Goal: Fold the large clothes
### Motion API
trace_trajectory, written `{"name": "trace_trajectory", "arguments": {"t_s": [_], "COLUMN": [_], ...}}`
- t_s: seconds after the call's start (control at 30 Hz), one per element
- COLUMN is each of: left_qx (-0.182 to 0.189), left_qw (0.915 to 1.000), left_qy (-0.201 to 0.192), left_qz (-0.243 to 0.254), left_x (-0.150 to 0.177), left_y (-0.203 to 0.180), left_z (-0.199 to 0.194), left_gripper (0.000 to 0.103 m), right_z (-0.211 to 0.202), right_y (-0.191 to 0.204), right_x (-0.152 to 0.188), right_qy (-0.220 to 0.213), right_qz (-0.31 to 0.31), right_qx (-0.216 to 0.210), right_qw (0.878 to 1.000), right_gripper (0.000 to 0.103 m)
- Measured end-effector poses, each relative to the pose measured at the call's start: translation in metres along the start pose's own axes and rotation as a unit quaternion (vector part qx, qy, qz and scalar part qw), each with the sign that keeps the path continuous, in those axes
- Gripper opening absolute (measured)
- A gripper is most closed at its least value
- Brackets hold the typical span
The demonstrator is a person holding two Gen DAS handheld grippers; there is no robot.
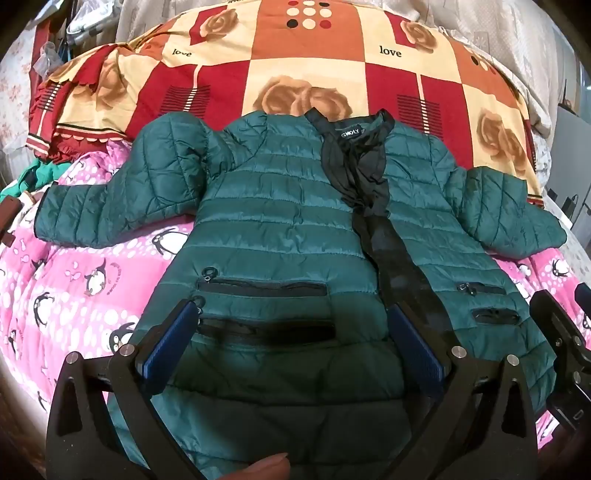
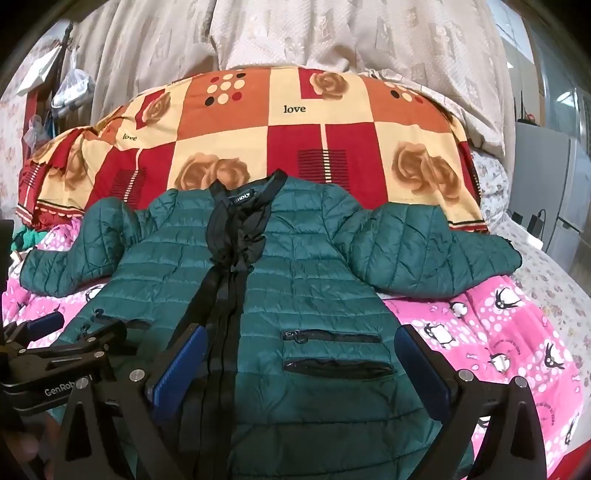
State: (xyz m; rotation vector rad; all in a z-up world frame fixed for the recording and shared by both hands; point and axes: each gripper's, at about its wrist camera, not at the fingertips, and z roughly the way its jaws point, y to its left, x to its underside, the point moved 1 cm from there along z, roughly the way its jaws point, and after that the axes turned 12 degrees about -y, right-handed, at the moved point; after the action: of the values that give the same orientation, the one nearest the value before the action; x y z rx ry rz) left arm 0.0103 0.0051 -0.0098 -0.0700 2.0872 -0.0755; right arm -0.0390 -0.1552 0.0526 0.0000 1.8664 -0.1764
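Note:
A dark green quilted jacket (image 1: 280,221) lies flat, front up, on a pink penguin blanket, collar far, hem near me. Its black zipper strip (image 1: 373,206) runs down the middle and both sleeves spread sideways. My left gripper (image 1: 291,314) is open above the hem's left half, over the zip pockets, holding nothing. The right wrist view shows the same jacket (image 2: 306,280). My right gripper (image 2: 301,338) is open above the hem's right half, empty. The left gripper (image 2: 55,332) shows at that view's left edge, and the right gripper's body at the left view's right edge.
The pink penguin blanket (image 1: 74,280) covers the bed. A red, orange and cream rose-patterned quilt (image 1: 306,62) is heaped behind the collar. Beige curtains (image 2: 332,33) hang beyond. Clutter sits at the far left; grey furniture (image 2: 539,177) stands at the right.

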Motion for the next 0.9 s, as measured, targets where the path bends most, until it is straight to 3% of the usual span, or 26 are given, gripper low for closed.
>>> {"name": "trace_trajectory", "arguments": {"t_s": [0.7, 0.9], "left_qx": [0.0, 0.009], "left_qw": [1.0, 0.9996], "left_qy": [-0.003, 0.017], "left_qz": [0.005, 0.022], "left_x": [-0.0019, -0.0002], "left_y": [-0.0014, -0.0094], "left_z": [-0.001, 0.0028], "left_gripper": [0.103, 0.103], "right_z": [-0.0009, -0.002], "right_y": [-0.0002, 0.0], "right_x": [0.0015, 0.0011], "right_qy": [0.0, 0.001], "right_qz": [0.0, 0.0], "right_qx": [0.0, 0.0], "right_qw": [1.0, 1.0], "right_gripper": [0.1, 0.1]}}
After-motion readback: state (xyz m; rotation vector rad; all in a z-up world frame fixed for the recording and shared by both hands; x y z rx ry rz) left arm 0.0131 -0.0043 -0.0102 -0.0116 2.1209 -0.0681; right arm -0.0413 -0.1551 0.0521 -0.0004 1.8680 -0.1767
